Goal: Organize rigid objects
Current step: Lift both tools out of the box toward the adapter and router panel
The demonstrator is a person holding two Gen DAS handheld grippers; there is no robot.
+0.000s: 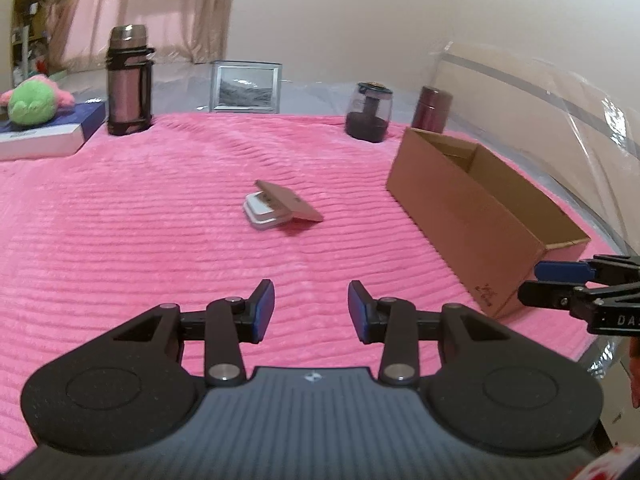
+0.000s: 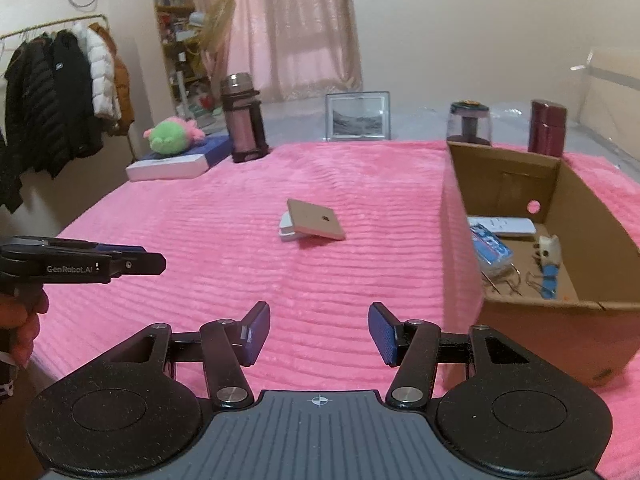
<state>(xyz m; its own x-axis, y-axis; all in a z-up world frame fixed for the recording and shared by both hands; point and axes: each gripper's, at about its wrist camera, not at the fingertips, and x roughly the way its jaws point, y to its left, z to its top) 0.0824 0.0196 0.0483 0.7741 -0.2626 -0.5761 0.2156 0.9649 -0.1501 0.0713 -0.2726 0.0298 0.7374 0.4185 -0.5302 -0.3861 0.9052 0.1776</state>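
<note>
A flat tan box (image 1: 294,202) (image 2: 318,220) leans on a small white box (image 1: 260,214) (image 2: 287,227) in the middle of the pink blanket. An open cardboard box (image 1: 480,216) (image 2: 516,308) stands at the right; it holds a white remote (image 2: 504,226), a blue packet (image 2: 490,250) and small items. My left gripper (image 1: 311,312) is open and empty, low over the blanket, well short of the tan box. My right gripper (image 2: 318,334) is open and empty, near the cardboard box's left front corner. Each gripper shows at the edge of the other's view.
At the back stand a tall flask (image 1: 129,80), a picture frame (image 1: 246,88), a glass jar (image 1: 368,112) and a red tumbler (image 1: 432,109). A green plush (image 1: 30,102) lies on a white-and-blue box (image 1: 48,132). Coats hang at the left (image 2: 60,100).
</note>
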